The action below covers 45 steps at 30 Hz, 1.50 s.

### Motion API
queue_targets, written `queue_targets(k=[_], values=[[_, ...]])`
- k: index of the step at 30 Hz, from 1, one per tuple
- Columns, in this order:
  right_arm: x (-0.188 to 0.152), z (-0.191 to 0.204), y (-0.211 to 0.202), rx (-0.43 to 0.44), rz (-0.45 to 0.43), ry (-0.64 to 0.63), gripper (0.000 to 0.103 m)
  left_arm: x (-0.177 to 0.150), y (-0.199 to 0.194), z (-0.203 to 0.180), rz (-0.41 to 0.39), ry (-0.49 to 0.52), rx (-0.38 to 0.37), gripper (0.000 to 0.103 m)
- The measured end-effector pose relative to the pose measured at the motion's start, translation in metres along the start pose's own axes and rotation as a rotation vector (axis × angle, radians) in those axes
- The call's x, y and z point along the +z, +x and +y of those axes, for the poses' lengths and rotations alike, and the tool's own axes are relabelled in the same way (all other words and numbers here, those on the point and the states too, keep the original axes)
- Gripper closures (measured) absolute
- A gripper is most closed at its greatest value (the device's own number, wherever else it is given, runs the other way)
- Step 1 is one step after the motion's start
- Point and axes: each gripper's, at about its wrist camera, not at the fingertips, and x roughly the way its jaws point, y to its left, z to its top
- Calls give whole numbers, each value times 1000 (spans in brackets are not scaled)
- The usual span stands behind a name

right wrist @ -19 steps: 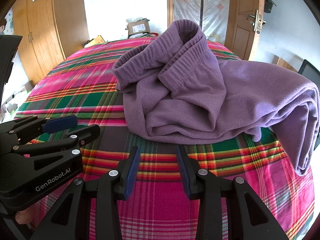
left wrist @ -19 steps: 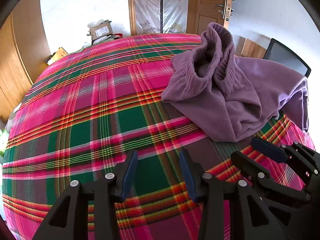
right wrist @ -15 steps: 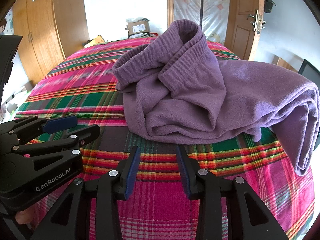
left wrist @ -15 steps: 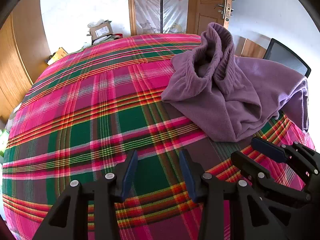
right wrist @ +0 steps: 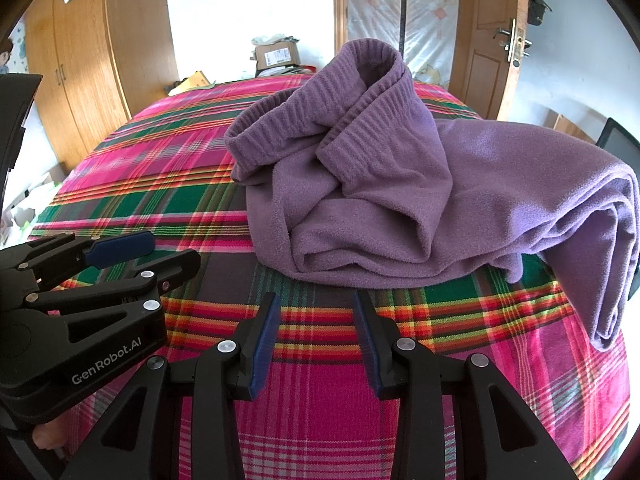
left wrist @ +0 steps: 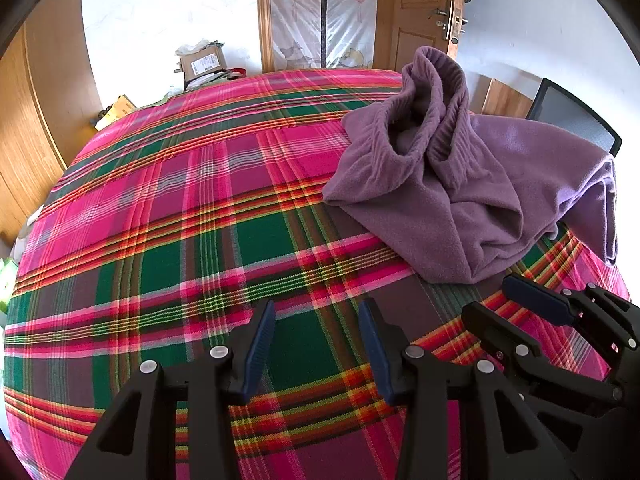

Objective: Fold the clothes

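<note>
We see a crumpled purple fleece garment lying on the plaid bedspread. Our left gripper and right gripper hover just short of it, jaws apart and empty.

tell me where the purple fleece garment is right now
The purple fleece garment lies crumpled on the plaid bedspread, just ahead of the open right gripper; in the left wrist view it sits on the right, toward the door.

"GenRobot.AI" is printed on the left gripper body.
</note>
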Motion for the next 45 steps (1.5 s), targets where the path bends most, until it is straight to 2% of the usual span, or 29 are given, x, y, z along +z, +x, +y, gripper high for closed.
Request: queue_targets(k=[10, 15, 31, 45], values=[[1, 4, 3, -5, 0, 0, 63, -3, -2, 0, -10, -2, 13, 58], [0, 4, 2, -7, -1, 5, 63, -4, -2, 3, -16, -32, 36, 49], [1, 3, 3, -3, 1, -5, 63, 0, 1, 1, 8, -36, 55, 49], [1, -2, 2, 20, 3, -12, 63, 5, 3, 4, 48, -38, 35, 51]])
